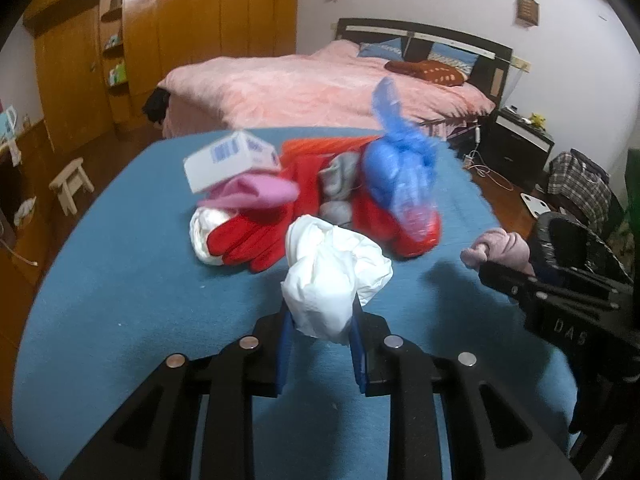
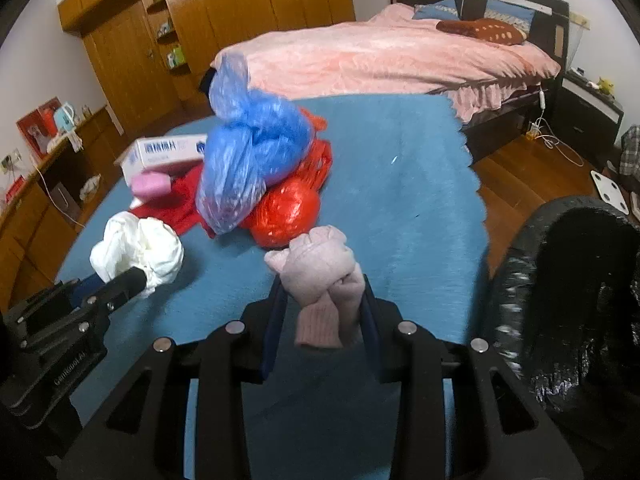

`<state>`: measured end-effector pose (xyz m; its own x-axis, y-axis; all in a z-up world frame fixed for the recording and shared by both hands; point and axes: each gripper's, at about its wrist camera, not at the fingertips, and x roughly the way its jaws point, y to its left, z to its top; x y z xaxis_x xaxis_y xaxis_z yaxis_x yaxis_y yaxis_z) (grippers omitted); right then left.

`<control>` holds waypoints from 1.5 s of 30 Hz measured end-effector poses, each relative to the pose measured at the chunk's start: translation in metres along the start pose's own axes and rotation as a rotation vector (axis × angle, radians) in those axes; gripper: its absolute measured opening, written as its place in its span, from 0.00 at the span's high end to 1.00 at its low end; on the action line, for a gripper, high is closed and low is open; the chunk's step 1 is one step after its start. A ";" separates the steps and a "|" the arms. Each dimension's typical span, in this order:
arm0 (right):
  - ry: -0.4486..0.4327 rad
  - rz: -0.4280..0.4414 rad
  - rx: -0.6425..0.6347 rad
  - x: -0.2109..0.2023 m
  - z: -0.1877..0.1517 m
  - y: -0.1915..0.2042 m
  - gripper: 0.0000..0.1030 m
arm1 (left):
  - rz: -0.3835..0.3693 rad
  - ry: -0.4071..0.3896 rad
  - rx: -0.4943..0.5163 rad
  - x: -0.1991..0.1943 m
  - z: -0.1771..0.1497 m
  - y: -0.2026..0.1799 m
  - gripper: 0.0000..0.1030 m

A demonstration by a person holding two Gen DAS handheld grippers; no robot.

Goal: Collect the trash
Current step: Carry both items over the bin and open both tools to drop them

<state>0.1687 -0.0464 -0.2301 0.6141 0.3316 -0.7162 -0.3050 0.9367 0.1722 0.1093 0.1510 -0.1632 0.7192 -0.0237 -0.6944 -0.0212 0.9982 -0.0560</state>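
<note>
A crumpled white plastic bag (image 1: pixel 334 276) sits low in the centre of the left wrist view, pinched between the blue-padded fingers of the left gripper (image 1: pixel 320 320) and lifted just above the blue blanket (image 1: pixel 120 300). In the right wrist view the same bag shows at the left edge, gripped by the left tongs. A knotted pale pink sock (image 2: pixel 320 280) fills the lower centre of the right wrist view, clenched in the right gripper (image 2: pixel 322 308); in the left wrist view it appears at the right edge.

Behind these two items, in the middle of both views, lies a heap on the blanket: a blue plastic bag (image 2: pixel 248 152) leaning on a red plastic bag (image 2: pixel 288 208), red cloth (image 1: pixel 256 240), a grey sock (image 1: pixel 340 176), a pink roll (image 2: pixel 152 186) and a white carton (image 1: pixel 228 160) with blue print. At the right edge of the right wrist view stands a bin lined with a black bag (image 2: pixel 580 300), its mouth open.

Farther back, in the upper right, is a bed with a pink cover (image 2: pixel 380 56). A wooden wardrobe (image 2: pixel 240 20) fills the upper left, and a small wooden stool (image 1: pixel 72 184) stands on the floor at the left of the left wrist view.
</note>
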 end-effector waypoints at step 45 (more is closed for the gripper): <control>-0.222 -0.453 0.295 -0.168 -0.059 -0.197 0.09 | -0.274 -0.142 0.235 -0.020 0.039 -0.193 0.10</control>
<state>0.0827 -0.2933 -0.1836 0.7833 -0.1235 -0.6093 0.2199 0.9718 0.0858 0.1259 -0.0393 -0.1102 0.7651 -0.3003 -0.5696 0.3334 0.9415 -0.0485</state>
